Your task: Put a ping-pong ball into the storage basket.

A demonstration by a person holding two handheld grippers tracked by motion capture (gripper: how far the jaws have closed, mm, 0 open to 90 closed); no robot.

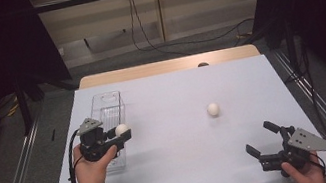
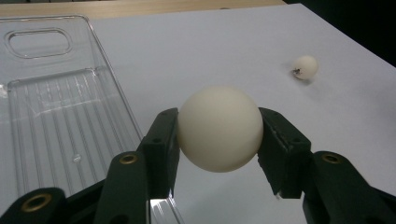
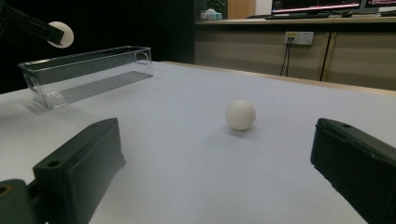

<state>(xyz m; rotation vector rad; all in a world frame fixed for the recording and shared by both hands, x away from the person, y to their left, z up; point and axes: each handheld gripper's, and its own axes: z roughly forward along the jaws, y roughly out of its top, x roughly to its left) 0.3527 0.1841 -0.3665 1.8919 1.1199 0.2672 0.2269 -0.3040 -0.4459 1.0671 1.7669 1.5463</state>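
Between the jaws of the left gripper (image 1: 120, 135), high view: white ball (image 1: 121, 129) held beside the clear tray (image 1: 107, 103). Left gripper view: jaws clamp the ball at its widest; carry it over the tray before releasing. Right gripper view: jaws wide apart, nothing held, second ball (image 3: 240, 115) on the desk (image 3: 187, 140) ahead between them.

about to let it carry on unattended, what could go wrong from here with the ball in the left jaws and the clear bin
The held ball is pinched only at its sides by the left gripper, so it could squirt out. It sits near the clear bin's right wall, not plainly over the inside; released here, it might hit the rim and roll away. The second ball lies loose on the table; the open right gripper could nudge it off.
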